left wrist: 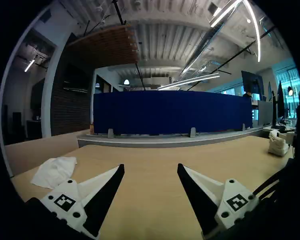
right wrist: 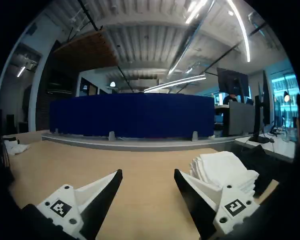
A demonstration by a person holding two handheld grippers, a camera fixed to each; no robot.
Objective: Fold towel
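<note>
left gripper (left wrist: pixel 150 165) spread, towel (left wrist: pixel 54 171) lies leftward

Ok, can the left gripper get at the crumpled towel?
Probably yes: the left gripper is open, and the crumpled towel lies close by on the table, with nothing between them.

Tabletop (left wrist: pixel 158 160): pale wood grain, smooth, with a low sheen.
Towel (left wrist: pixel 54 171): white cloth, soft and matt.
Folded stack (right wrist: pixel 224 170): white cloth, matt, slightly nubby.
Fingers (left wrist: pixel 102 196): smooth white plastic shells with matt black inner faces.
Divider (left wrist: pixel 170 112): deep blue fabric, matt.
Ceiling (left wrist: pixel 170 36): ribbed metal, painted white.
</note>
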